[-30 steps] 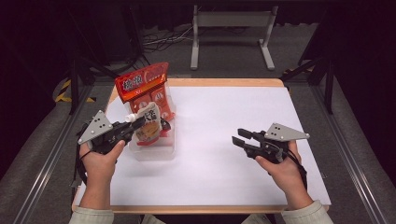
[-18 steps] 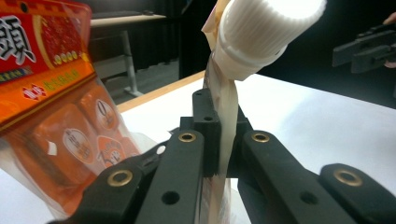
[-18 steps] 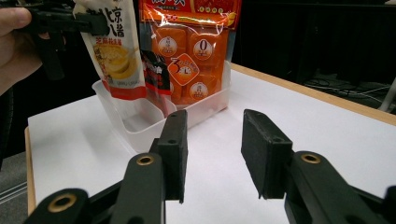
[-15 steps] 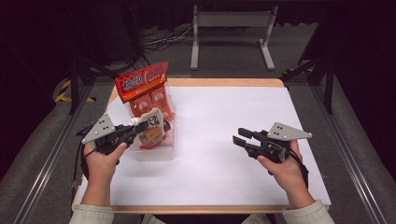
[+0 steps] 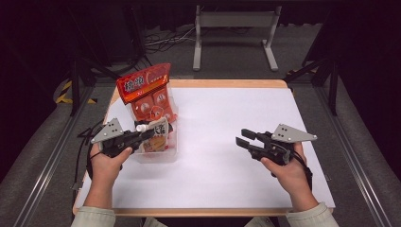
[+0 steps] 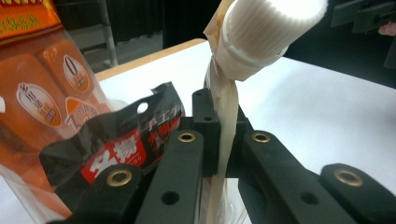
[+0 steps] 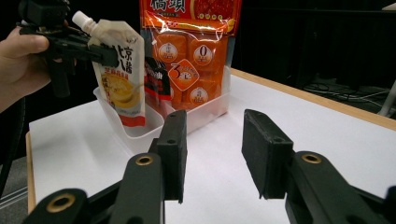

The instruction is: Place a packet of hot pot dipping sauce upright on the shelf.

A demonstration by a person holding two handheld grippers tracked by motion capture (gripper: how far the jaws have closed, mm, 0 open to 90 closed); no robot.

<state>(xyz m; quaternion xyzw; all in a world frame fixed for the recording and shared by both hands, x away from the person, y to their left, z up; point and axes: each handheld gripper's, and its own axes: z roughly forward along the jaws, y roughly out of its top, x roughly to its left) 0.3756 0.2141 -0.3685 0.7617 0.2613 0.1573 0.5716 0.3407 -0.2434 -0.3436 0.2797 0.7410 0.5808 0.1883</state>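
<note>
In the clear plastic bin [image 5: 161, 153], three packets overlap; the left gripper [image 5: 150, 134] clamps the white-capped spouted pouch [image 7: 120, 70], the right gripper [image 5: 242, 140] gapes.

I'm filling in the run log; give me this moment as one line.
left gripper: shut on spouted pouch, held over clear bin | right gripper: open, apart on white table | orange snack bag: upright in bin

I note a cream pouch [image 7: 119, 74] with a white ribbed cap [image 6: 271, 30], a yellow picture and red base band. The large packet [image 5: 145, 94] is orange-red with white lettering; the small packet [image 6: 116, 140] black with a red label.
</note>
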